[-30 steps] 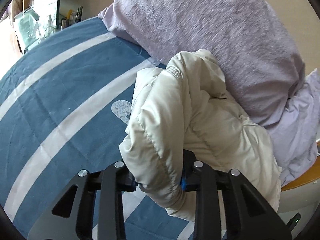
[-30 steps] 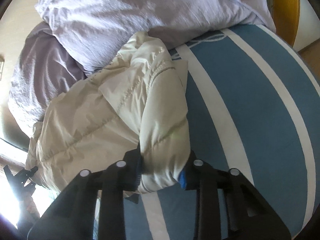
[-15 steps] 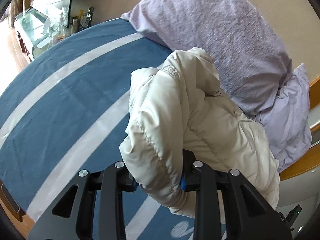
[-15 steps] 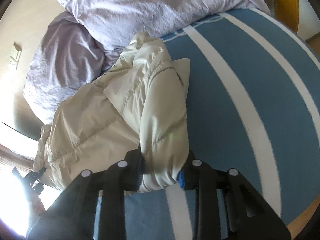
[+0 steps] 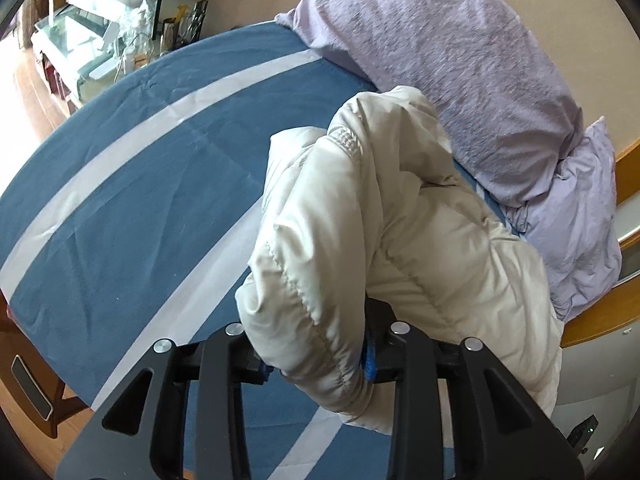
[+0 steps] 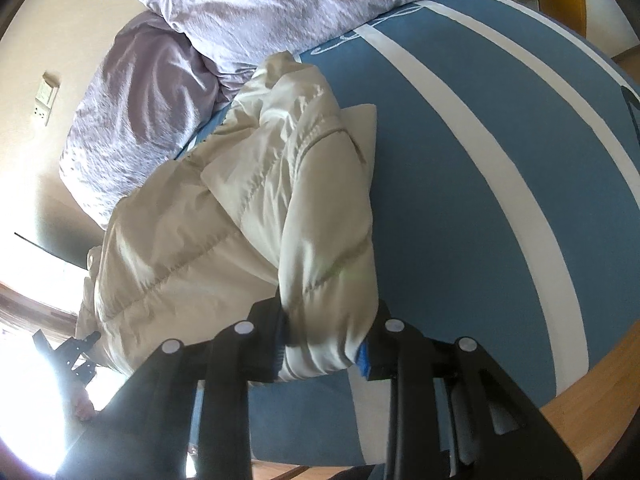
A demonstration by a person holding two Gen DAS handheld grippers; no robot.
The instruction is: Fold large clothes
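A cream quilted puffer jacket [image 5: 380, 232] hung bunched between two handheld grippers above a blue bed cover with white stripes [image 5: 120, 208], filling the centre and lower right of the left wrist view and the centre left of the right wrist view. The left gripper [image 5: 316, 360] was clamped on a thick padded edge of the jacket at the bottom centre of its frame; the right gripper [image 6: 324, 354] was likewise closed on a padded fold, blue pads pressed into the fabric on both sides. The far end of the jacket appeared to reach the cover just beside two lilac pillows [image 5: 472, 80] stacked in the upper right of the left view and the upper left of the right view.

The step in hand looked to be lifting and spreading the garment before any fold. Doing it well would call for drawing the two held edges apart evenly so the crumpled middle opens flat, then lowering it onto the open striped area toward the left of the left view, well clear of the pillows. The slippery shell and bulky filling could work loose from a shallow grip.
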